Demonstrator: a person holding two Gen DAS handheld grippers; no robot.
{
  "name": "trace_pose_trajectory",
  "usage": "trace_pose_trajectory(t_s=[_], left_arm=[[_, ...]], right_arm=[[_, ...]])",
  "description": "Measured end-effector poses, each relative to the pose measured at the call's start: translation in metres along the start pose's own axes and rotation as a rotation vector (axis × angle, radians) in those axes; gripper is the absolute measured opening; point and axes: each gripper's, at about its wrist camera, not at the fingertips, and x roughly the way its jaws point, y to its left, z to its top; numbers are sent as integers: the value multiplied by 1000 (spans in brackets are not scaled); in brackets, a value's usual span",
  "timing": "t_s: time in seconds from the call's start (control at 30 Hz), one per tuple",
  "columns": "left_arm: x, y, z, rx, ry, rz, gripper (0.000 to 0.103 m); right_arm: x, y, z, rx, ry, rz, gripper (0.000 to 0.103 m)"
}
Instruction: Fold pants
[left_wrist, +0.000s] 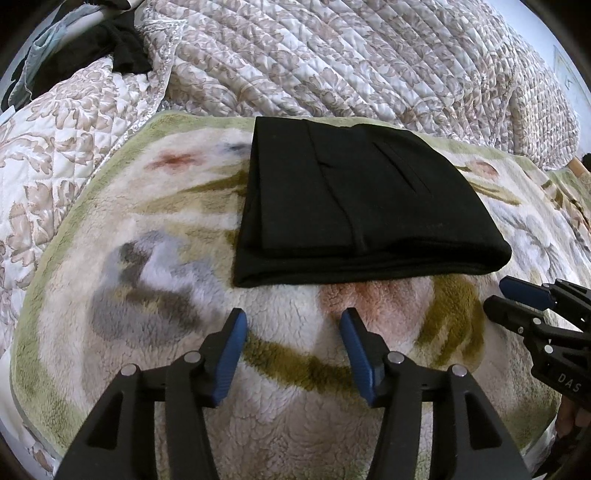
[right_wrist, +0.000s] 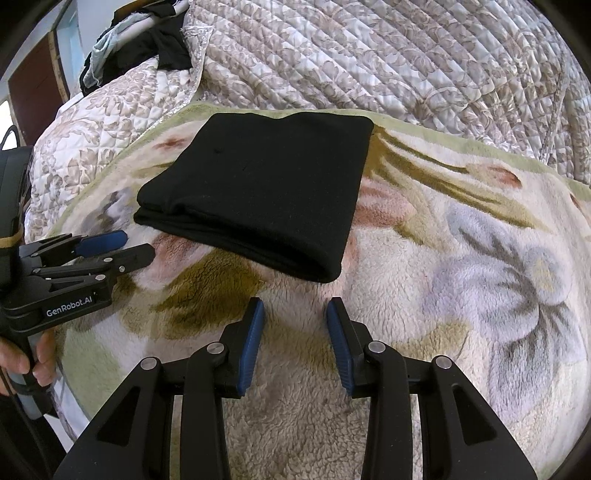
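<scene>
2 claws hover over my fleece blanket (left_wrist: 155, 369), both released and gripping nothing: left claw (left_wrist: 291, 325), right claw (right_wrist: 295, 314). Folded black pants (left_wrist: 354, 199) lie just ahead, their near edge clear of the pads. "GenRobot.AI" marks the left claw's body; both point downward.

Your left gripper (left_wrist: 291, 325) gapes empty at bottom centre; the folded black pants (left_wrist: 354, 206) lie mid-frame on the fleece blanket (left_wrist: 147, 266).
</scene>
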Motion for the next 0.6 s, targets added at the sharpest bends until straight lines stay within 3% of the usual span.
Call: trace_pose_trajectory(t_s=[0.6], left_arm=[[1,-1,0,10,4,-5,61]], right_arm=[[0,1,0,0,-2,-1,37]])
